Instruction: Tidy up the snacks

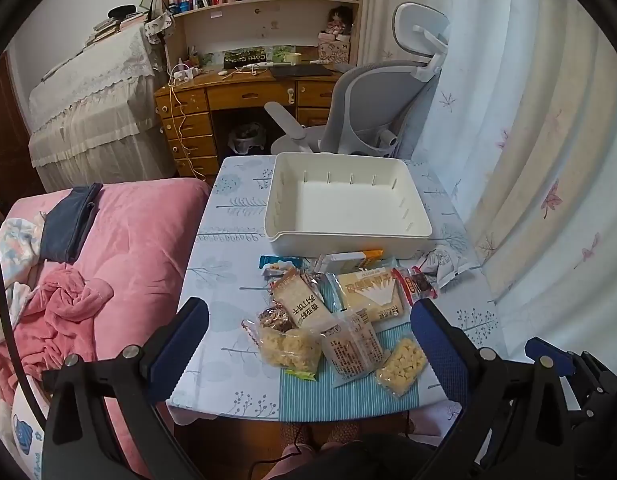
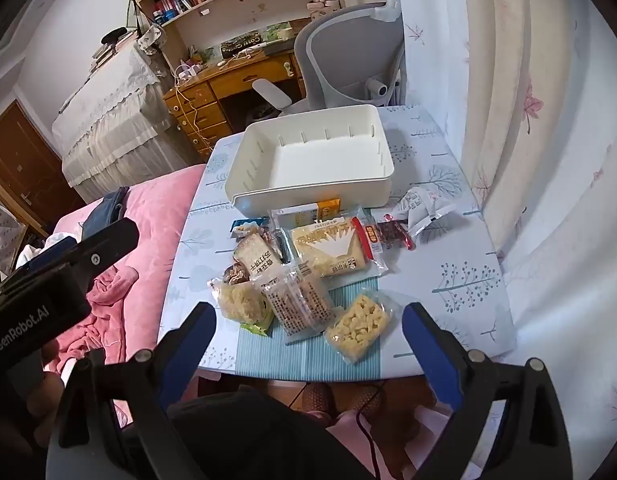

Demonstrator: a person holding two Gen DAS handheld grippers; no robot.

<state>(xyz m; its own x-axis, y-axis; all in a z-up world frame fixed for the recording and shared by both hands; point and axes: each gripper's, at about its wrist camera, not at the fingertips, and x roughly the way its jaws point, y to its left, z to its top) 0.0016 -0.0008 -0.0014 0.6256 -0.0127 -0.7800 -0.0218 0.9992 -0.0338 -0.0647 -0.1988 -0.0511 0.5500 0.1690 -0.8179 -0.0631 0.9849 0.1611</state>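
A pile of wrapped snacks (image 1: pixel 336 320) lies on the near half of the small table, also in the right wrist view (image 2: pixel 308 280). It includes a large yellow cracker pack (image 1: pixel 372 296), a clear pack of puffed pieces (image 1: pixel 402 366) and a white crumpled wrapper (image 2: pixel 422 208). An empty white plastic bin (image 1: pixel 348 200) stands behind the pile, also in the right wrist view (image 2: pixel 312 160). My left gripper (image 1: pixel 308 344) is open and empty, hovering over the table's near edge. My right gripper (image 2: pixel 308 340) is open and empty, just before the near edge.
The table (image 2: pixel 468 280) has a light patterned cloth. A pink bed (image 1: pixel 140 248) lies to the left, a curtain (image 1: pixel 528 160) to the right. A grey office chair (image 1: pixel 372 112) and a wooden desk (image 1: pixel 236 92) stand behind the table.
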